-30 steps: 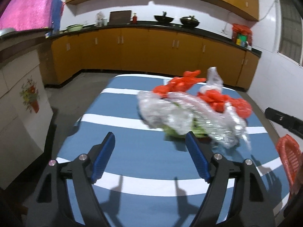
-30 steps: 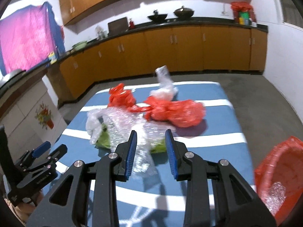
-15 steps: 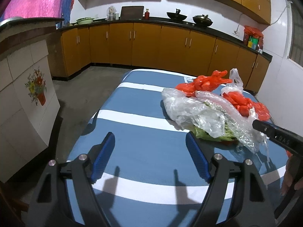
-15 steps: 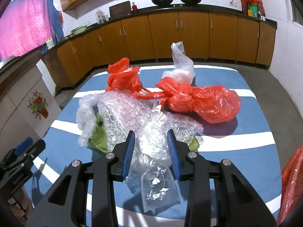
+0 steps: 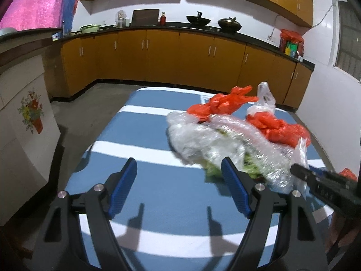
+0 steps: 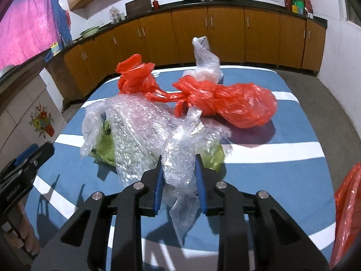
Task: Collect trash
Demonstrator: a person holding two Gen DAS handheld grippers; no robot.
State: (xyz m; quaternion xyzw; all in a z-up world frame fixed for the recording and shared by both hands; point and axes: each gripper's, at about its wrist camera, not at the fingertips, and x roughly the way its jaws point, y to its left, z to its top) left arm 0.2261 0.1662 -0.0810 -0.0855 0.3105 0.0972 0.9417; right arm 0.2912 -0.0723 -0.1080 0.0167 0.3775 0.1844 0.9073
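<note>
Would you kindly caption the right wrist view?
Right gripper closing on a bubble wrap strip from the trash pile on the striped table.

I see a crumpled clear bubble-wrap strip [image 6: 180,164] rising from a heap of clear plastic [image 6: 133,126] over a green bag [image 6: 105,145], with two knotted red bags [image 6: 239,103] just behind.

The near left part of the striped table [image 5: 144,180] is bare, so a gripper can pass there freely. The middle and right are blocked by a heap: clear bubble wrap [image 6: 140,124] over a green bag [image 6: 106,144], with red bags [image 6: 237,103] and a clear bag [image 6: 206,61] behind. A red bin [image 6: 347,214] stands beside the table's right edge. The far strip of table is free.
</note>
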